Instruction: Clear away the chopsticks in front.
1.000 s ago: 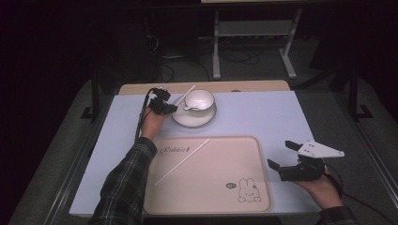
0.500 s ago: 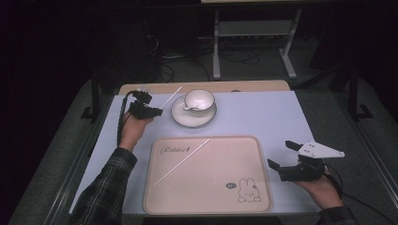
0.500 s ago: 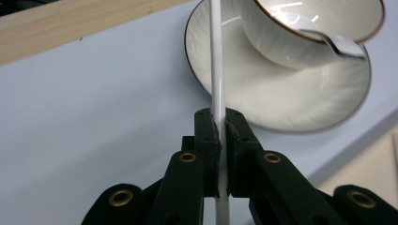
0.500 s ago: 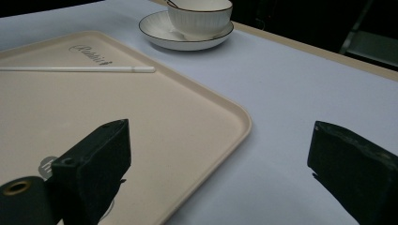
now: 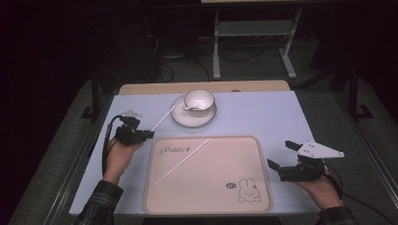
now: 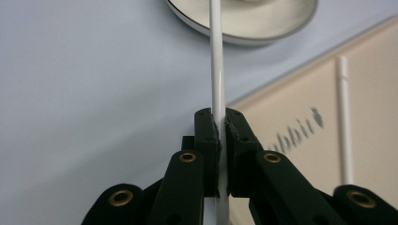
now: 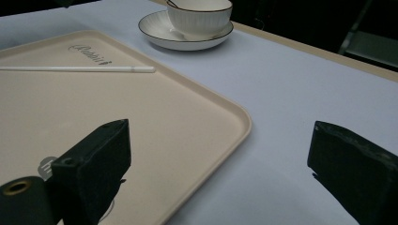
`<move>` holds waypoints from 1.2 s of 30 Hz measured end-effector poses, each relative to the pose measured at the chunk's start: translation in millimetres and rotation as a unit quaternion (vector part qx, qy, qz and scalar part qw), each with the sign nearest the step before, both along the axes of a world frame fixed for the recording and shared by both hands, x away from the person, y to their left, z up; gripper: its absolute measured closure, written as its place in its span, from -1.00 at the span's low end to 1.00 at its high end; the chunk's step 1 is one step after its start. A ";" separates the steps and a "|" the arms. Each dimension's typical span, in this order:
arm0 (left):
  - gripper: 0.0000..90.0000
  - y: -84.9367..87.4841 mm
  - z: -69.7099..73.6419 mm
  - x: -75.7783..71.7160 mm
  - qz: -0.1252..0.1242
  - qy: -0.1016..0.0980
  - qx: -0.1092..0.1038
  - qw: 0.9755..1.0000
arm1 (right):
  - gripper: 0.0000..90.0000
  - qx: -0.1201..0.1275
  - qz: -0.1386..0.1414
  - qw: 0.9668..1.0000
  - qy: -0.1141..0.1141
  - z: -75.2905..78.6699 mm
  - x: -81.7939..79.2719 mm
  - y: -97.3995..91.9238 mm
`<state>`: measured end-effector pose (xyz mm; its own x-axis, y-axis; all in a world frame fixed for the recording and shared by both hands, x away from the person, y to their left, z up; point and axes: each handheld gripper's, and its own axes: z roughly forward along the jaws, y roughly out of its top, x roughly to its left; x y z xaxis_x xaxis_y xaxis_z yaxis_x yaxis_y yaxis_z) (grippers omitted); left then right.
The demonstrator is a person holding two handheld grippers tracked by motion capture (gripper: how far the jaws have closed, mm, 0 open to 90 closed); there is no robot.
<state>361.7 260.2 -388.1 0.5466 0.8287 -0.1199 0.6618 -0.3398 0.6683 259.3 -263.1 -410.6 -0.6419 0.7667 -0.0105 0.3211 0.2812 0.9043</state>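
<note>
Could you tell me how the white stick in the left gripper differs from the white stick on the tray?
The held stick is clamped between the jaws of the left gripper; the tray stick lies free, untouched. The held stick is lifted, its far end reaching over the saucer; the tray stick rests flat on the beige tray, by the printed lettering. Both are thin, white, straight, and slant the same way in the high view.

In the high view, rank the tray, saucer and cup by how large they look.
1. Tray, clearly the largest.
2. Saucer.
3. Cup, standing on the saucer and narrower than it.
</note>
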 end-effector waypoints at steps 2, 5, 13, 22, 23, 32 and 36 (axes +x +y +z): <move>0.89 -1.5 -2.4 -12.7 -0.008 0.002 0.000 1.000 | -0.87 0.000 0.000 1.000 -0.001 0.0 0.1 0.1; 0.89 -5.7 -4.8 -31.2 -0.018 0.009 -0.010 1.000 | -0.87 -0.001 -0.001 1.000 0.000 -0.1 0.3 0.5; 0.88 -36.2 -13.4 -62.5 -0.065 0.025 -0.019 0.997 | -0.87 -0.004 0.000 1.000 -0.001 0.0 0.3 1.5; 0.88 -73.0 -26.4 -65.6 -0.113 0.050 -0.021 0.992 | -0.87 -0.006 0.002 1.000 0.000 -0.2 0.8 2.0; 0.88 -77.1 -27.9 -66.0 -0.115 0.052 -0.014 0.992 | -0.87 -0.006 0.002 1.000 0.001 -0.3 0.8 2.0; 0.88 -95.2 -40.4 -62.3 -0.119 0.064 0.022 0.991 | -0.87 -0.007 0.002 1.000 0.001 -0.3 0.7 2.2; 0.88 -96.0 -43.1 -62.2 -0.118 0.063 0.029 0.991 | -0.87 -0.007 0.002 1.000 0.000 -0.2 0.8 2.0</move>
